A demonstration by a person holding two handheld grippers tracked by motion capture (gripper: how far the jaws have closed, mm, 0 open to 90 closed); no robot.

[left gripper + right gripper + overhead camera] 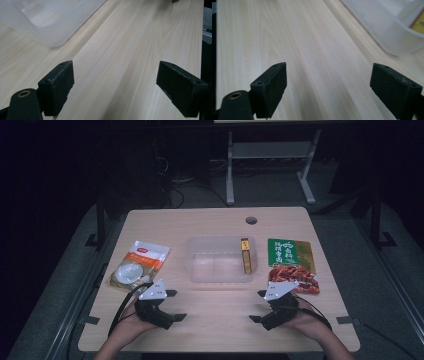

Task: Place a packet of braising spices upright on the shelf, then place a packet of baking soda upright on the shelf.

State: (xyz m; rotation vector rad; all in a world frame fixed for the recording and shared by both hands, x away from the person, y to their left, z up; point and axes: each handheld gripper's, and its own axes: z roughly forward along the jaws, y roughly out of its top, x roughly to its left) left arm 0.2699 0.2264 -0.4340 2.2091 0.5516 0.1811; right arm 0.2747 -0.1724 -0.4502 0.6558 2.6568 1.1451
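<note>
The pale wooden rectangular table [210,325] carries everything here, with a round cable hole [251,220] near its far edge. At its middle sits the clear, frosted plastic rectangular tub [212,265], and inside it, against the right-hand wall, one narrow yellow packet with a dark red end [245,255] lies lengthwise; the rest of the tub is bare. Toward the right edge lies a green-and-red flat snack pouch [292,265], green on top with pale lettering too small to read, red food pictured below. Toward the left edge lies a white-and-orange flat pouch [138,265] with a small red logo and a round pale picture; its writing is unreadable. Near the front edge, the left gripper [177,305] hovers with jaws spread wide, nothing between them, just in front of the white-and-orange pouch. The right gripper [257,306] matches it, wide open and empty, just in front of the green-and-red pouch.
</note>
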